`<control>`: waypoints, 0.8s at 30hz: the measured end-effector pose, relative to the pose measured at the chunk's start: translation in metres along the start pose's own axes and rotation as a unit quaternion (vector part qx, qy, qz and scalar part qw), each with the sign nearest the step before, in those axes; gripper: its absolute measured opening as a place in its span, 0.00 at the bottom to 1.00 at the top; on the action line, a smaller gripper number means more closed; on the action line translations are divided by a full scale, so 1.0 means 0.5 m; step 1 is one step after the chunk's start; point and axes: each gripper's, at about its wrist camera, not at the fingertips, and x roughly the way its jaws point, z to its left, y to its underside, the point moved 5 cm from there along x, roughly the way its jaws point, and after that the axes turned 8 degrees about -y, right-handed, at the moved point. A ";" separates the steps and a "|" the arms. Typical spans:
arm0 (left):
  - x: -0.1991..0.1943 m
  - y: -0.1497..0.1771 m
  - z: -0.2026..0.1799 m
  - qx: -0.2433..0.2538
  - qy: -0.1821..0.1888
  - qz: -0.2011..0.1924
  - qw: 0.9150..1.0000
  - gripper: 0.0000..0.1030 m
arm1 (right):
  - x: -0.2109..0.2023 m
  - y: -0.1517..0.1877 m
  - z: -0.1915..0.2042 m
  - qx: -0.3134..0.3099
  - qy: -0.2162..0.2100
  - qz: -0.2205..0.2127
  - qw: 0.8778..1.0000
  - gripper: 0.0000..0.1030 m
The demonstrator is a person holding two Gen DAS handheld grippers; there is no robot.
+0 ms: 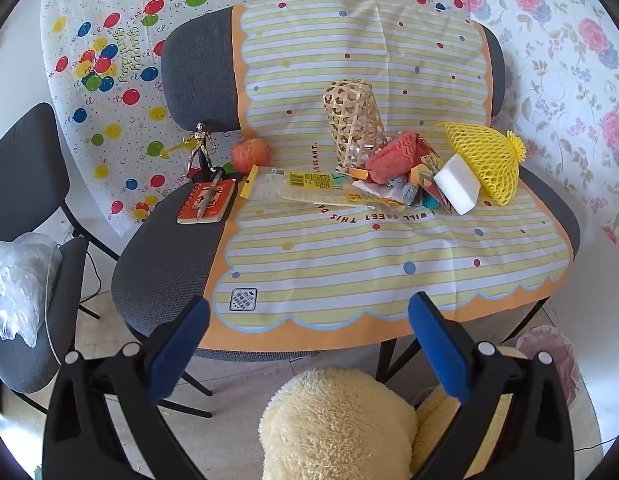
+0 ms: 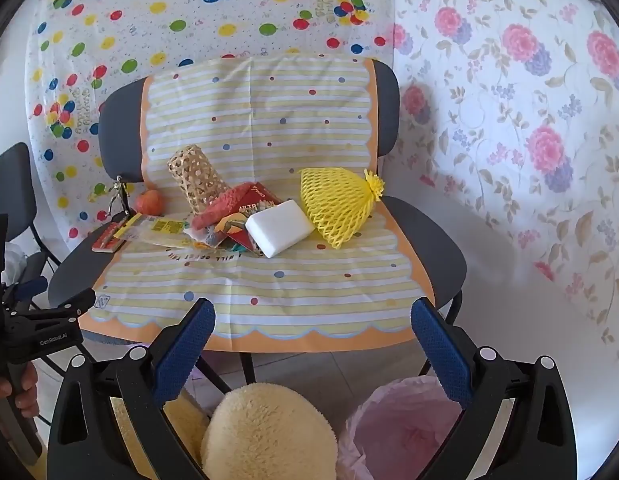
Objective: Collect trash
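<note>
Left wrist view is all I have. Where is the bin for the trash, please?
Observer: A pink-lined bin stands on the floor in front of the chair, toward its right side.
Operator: Are the jaws of the right gripper open?
Observer: Yes, the right gripper has its jaws wide apart, holding nothing.
Operator: Does my left gripper show there?
Observer: Yes, the left gripper shows at the left edge, near the chair's front left corner, with a hand below it.

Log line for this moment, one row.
left gripper open, empty | right gripper open, empty | trash pile untouched on chair | pink-lined bin below right
</note>
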 end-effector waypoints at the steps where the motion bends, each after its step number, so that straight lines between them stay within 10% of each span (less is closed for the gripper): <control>1: 0.000 0.000 0.001 0.000 0.000 0.000 1.000 0.94 | 0.000 -0.001 0.001 0.001 0.000 0.000 1.000 0.94; 24: 0.000 -0.009 0.011 -0.004 -0.002 0.002 1.000 0.94 | 0.009 -0.001 0.006 0.000 0.000 -0.001 1.000 0.94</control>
